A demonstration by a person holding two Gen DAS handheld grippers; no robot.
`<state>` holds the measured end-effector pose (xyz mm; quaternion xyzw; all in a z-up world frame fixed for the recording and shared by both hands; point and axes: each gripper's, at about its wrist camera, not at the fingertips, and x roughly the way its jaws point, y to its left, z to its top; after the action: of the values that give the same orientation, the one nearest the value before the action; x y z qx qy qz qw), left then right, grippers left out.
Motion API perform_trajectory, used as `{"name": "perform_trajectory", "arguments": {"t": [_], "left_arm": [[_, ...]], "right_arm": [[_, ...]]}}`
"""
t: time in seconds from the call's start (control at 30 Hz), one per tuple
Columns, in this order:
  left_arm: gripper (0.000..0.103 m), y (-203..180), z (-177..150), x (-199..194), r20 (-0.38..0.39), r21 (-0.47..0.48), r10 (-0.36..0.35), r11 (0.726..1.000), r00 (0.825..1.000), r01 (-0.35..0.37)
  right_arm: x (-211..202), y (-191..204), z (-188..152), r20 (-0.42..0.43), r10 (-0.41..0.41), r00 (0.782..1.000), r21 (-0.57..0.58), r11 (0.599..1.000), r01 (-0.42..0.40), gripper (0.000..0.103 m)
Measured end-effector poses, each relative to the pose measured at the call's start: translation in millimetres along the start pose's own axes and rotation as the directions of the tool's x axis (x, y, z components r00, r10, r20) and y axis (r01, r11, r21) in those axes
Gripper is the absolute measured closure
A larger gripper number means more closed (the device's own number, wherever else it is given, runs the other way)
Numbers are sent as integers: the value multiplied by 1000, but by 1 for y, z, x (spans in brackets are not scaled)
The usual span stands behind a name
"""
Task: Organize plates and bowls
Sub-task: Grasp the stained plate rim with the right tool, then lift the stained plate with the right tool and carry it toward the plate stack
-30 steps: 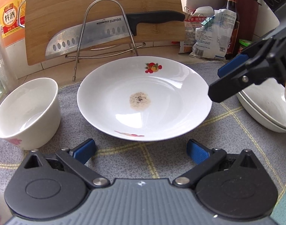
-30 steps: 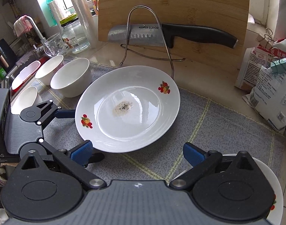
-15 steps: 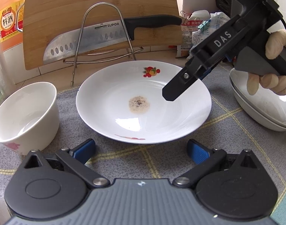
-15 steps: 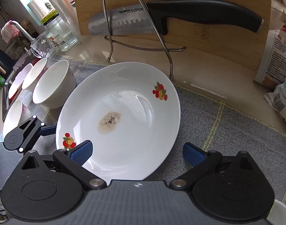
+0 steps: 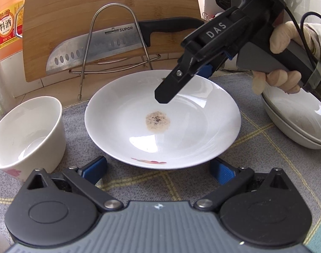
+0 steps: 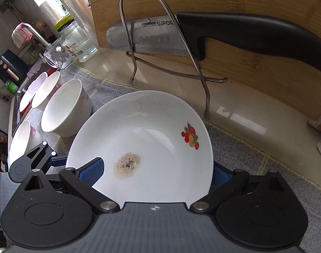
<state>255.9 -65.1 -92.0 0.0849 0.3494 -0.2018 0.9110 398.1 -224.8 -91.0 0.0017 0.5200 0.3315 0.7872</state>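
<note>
A: Where is the big plate [image 5: 181,139]?
B: In the middle of the grey mat, by the tabletop's back edge. The right tool [image 6: 158,172] tips down over it, wide open around its rim.
A: And the left tool [image 5: 158,169]?
B: Wide open, holding nothing. A bowl [image 5: 27,135] sits just beside the plate.

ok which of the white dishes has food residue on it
The wide plate with the fruit motif, lying between the right gripper's open jaws: it has a brown speckled patch at its centre. The nearby bowl looks clean inside.
</note>
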Motion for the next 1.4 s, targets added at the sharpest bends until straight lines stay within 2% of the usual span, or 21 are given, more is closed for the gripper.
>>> {"name": "perform_trajectory", "arguments": {"t": [0.37, 0.63, 0.83, 1.4], "left_arm": [[0, -1, 0, -2, 4, 16, -10, 1000, 1000, 10], [0, -10, -1, -8, 20, 67, -2, 998, 1000, 1], [0, -12, -1, -13, 22, 66, -8, 998, 1000, 6], [1, -13, 1, -14, 11, 73, -1, 997, 1000, 0]], "right_arm": [[11, -1, 19, -11, 49, 999, -33, 998, -49, 0], [13, -5, 23, -10, 75, 997, -32, 997, -75, 0], [13, -5, 24, -17, 88, 996, -46, 995, -89, 0], [10, -2, 21, -18, 78, 997, -40, 996, -78, 0]]}}
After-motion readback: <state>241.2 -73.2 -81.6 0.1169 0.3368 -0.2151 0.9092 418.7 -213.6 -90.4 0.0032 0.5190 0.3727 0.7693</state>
